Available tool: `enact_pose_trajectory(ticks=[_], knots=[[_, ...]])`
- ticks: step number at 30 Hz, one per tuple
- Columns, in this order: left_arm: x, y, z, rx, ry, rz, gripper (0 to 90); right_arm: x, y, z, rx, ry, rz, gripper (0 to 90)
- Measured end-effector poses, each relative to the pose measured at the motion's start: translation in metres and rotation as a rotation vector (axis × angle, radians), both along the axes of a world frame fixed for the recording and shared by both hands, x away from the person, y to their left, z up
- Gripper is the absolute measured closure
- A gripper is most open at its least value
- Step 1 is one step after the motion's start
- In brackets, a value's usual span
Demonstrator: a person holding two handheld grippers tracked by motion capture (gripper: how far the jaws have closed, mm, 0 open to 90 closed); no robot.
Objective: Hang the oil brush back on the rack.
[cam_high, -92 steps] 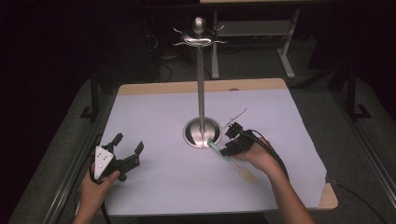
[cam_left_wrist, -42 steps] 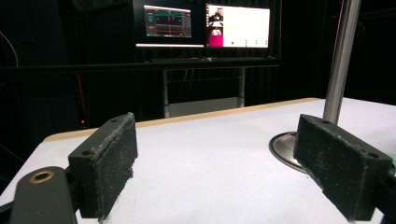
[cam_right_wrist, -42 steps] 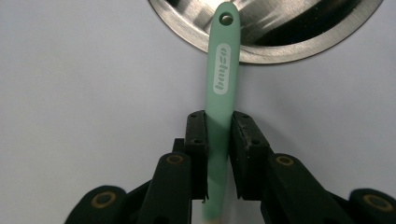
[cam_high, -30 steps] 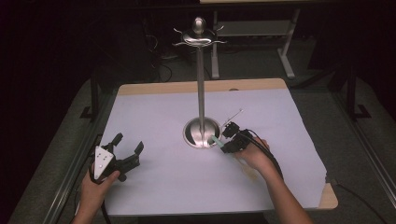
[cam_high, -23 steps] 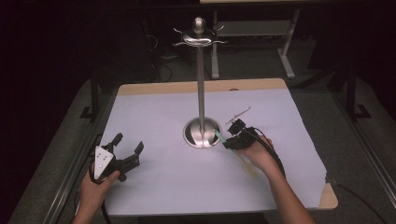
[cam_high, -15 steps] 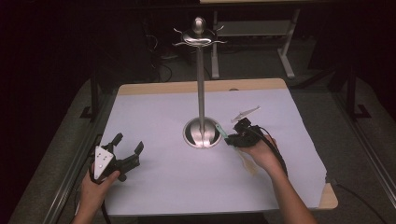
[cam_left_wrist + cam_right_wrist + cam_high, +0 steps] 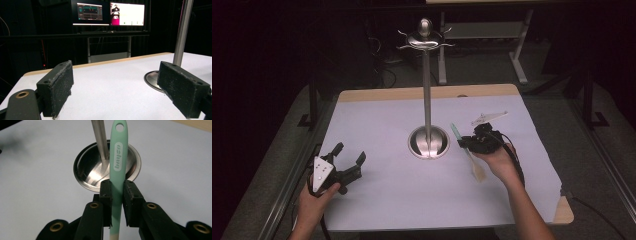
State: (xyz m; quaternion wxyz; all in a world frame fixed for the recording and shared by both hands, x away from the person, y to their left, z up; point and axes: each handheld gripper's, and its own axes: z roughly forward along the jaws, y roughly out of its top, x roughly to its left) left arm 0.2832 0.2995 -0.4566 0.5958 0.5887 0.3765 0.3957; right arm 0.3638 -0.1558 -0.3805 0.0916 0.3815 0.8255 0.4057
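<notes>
Clearly, the right gripper point(image 7: 117, 192) is pinched on the mint-green handle of a spatula point(image 7: 118, 167), whose pale blade end point(image 7: 477, 171) is seen in the high view below the right hand point(image 7: 497, 159). The handle's hanging hole is pointed toward the round steel base point(image 7: 86, 171) of a tall hook stand point(image 7: 427, 95), just beside it. Lettering on the handle is made out from the right gripper view. The left gripper point(image 7: 347, 162) is held spread wide and empty over the white-covered table point(image 7: 402, 195), well apart. Two lit monitors point(image 7: 110, 13) are shown beyond the left gripper's pads point(image 7: 58, 87).
</notes>
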Motion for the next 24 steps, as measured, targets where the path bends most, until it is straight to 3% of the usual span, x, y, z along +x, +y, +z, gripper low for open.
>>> enact_pose_trajectory(ticks=[14, 24], knots=[[0.000, 0.000, 0.000, 0.000, 0.000, 0.000, 13.2, -0.005, -0.015, 0.014, 0.067, -0.078, -0.039, 78.6], [0.000, 0.000, 0.000, 0.000, 0.001, 0.001, 13.2, -0.010, -0.027, 0.023, 0.160, -0.156, -0.063, 78.6]])
